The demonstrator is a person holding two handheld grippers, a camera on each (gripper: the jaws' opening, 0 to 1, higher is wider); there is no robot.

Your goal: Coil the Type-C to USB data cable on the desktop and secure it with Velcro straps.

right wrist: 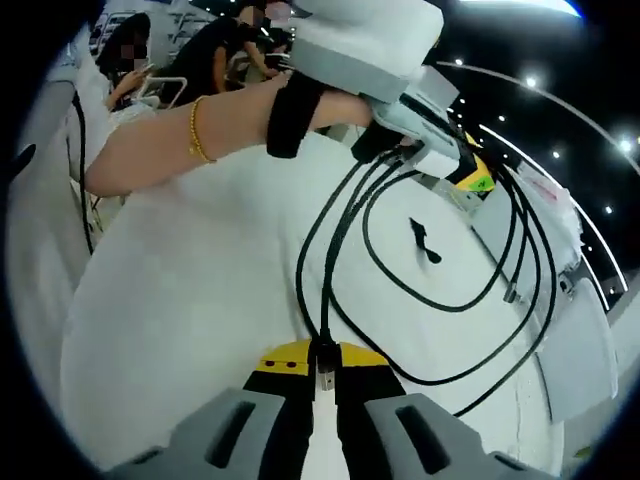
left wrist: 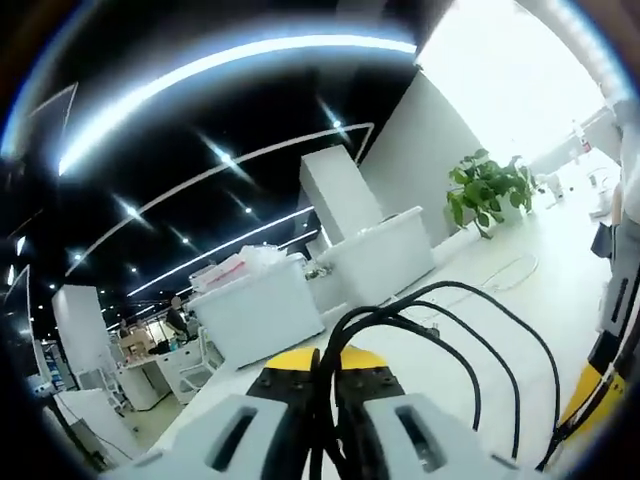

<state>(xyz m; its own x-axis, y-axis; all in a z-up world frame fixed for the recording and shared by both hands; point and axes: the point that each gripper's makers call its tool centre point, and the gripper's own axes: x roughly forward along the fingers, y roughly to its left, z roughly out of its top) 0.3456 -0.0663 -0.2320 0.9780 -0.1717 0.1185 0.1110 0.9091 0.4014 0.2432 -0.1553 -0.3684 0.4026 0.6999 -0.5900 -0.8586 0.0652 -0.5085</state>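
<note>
- The black cable (right wrist: 440, 300) hangs in several loose loops above the white table (right wrist: 190, 330), filling the centre and right of the right gripper view.
- One end, a USB plug (right wrist: 325, 378), sits low in the centre of that view, pinched between the jaws of the right gripper (right wrist: 318, 385), which are closed on it.
- From the plug the strands rise toward the upper centre, where the left gripper (right wrist: 455, 165) holds them bunched together; its jaws are closed on the cable.
- A hand (right wrist: 335, 105) with a black strap across it and a gold bracelet on the wrist carries that gripper, the arm reaching in from the upper left.
- A small black piece (right wrist: 424, 242) lies on the table inside the loops; whether it is the strap I cannot tell.
- In the left gripper view the cable (left wrist: 500, 345) comes up between the jaws of the left gripper (left wrist: 325, 400) at bottom centre and arcs right in several loops.
- The right gripper (left wrist: 590, 390) shows at the lower right edge of that view, yellow and black.
- Beyond it on the table stand white boxes (left wrist: 260, 310) at centre and a green plant (left wrist: 488, 190) at upper right.
- People (right wrist: 190, 55) sit at the upper left of the right gripper view.
</note>
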